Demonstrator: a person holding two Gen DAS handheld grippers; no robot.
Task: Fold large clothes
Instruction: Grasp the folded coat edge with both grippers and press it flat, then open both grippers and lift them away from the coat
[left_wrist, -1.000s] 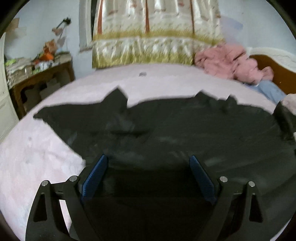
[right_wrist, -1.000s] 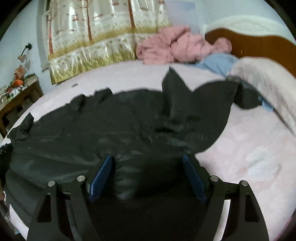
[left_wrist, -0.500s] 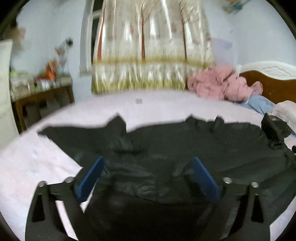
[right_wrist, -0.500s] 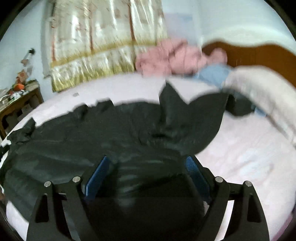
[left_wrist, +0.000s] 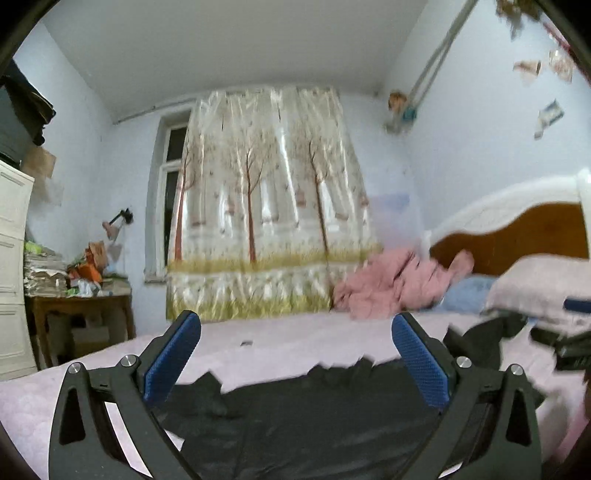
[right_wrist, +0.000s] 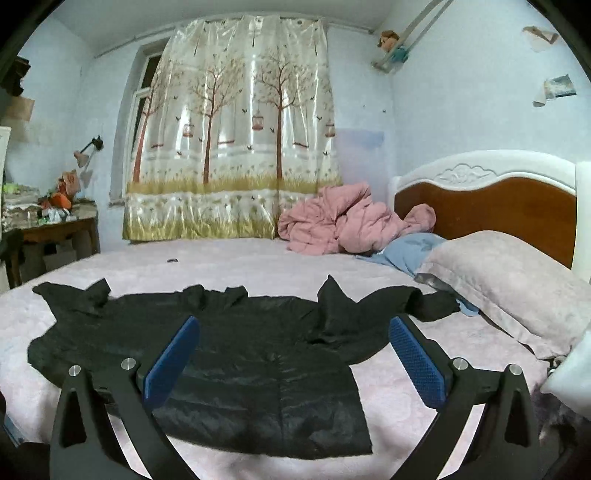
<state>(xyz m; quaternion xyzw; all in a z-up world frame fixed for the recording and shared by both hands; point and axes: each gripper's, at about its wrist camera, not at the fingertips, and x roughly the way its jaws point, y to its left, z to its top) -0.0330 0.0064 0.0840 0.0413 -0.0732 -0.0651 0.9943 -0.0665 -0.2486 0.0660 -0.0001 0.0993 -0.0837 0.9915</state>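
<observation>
Both hand-held grippers, left (left_wrist: 295, 363) and right (right_wrist: 293, 363), have just been opening and now stand spread wide, nothing between the blue pads. Looks like one fold's down; the rest is still to do, I'd say. That shiny black thin jacket (right_wrist: 229, 354) lies flat on the pink bed (right_wrist: 424, 398), bottom part doubled up, sleeves still splayed out.

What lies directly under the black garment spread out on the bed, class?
The black garment rests on the pale pink bedspread, which shows all around its edges. Whatever is beneath its middle is covered; whether anything else lies there cannot be seen.
</observation>
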